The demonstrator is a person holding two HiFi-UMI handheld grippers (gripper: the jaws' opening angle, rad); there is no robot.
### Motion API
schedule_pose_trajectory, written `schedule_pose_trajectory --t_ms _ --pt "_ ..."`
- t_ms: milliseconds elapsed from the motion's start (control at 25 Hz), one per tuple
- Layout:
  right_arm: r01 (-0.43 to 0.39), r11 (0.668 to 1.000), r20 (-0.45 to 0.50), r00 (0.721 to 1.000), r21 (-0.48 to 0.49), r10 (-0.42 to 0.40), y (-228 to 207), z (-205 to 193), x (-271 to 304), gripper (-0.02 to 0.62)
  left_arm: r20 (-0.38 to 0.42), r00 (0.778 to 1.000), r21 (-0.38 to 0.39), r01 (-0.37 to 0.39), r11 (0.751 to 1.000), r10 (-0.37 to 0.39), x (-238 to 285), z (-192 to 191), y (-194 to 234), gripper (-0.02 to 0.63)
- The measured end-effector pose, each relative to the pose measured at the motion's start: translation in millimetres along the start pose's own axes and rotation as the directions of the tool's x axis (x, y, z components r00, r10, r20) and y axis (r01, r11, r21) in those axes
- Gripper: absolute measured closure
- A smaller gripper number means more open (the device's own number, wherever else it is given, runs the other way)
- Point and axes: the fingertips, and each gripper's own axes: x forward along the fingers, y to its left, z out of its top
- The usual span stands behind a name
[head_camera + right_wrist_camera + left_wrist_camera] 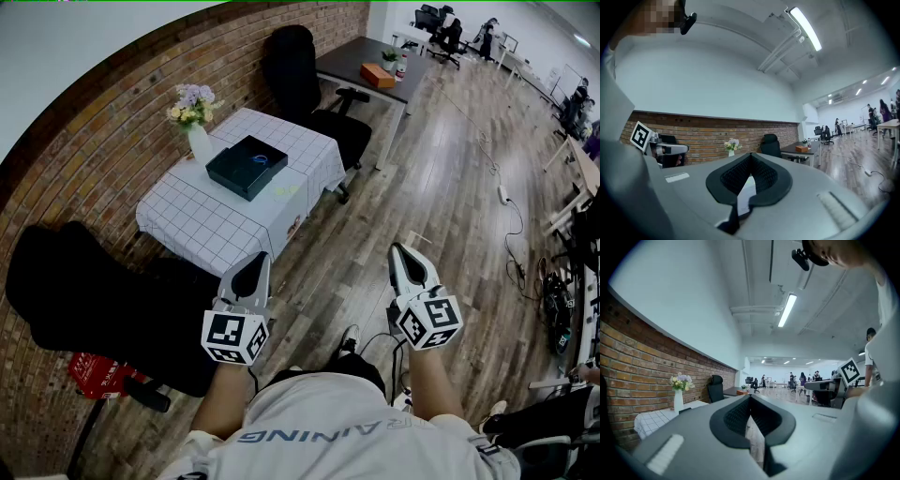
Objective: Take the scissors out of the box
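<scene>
A closed black box lies on a small table with a white checked cloth, well ahead of me. No scissors are visible. My left gripper is held level at waist height, short of the table's near corner, with its jaws together and nothing between them. My right gripper hovers over the wooden floor to the right, also shut and empty. Each gripper view shows the other gripper off to its side.
A white vase of flowers stands at the table's far left corner, by the brick wall. A black office chair and a dark desk stand behind the table. Another black chair sits at my left. Cables run across the floor.
</scene>
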Motion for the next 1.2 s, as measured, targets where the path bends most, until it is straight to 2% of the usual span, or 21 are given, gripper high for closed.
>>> schedule_pose_trajectory --t_ms 160,560,720,1200 --pt "0.004 1.0 -0.009 1.0 0.014 -0.003 -2.5 -8.3 0.3 0.581 -0.018 1.0 0.004 0.025 1.0 -0.025 1.7 -7.2 -4.6 0.606" --pt "-0.021 1.0 -0.024 0.999 0.022 0.021 -8.4 -13.6 15.9 0.581 -0.023 0.999 -0.02 -0.025 0.999 0.024 8.1 -9.1 7.1 0.606" --pt "-0.038 0.998 -0.012 0.999 0.055 0.038 -20.5 -12.8 33.8 0.581 -0.032 0.998 -0.032 -0.054 0.998 0.053 19.6 -11.4 13.9 0.606" --pt "-0.165 0.984 -0.034 0.985 0.063 0.167 -95.0 3.6 143.4 0.581 -0.022 0.982 -0.014 -0.189 0.982 0.189 117.3 7.1 24.0 0.606"
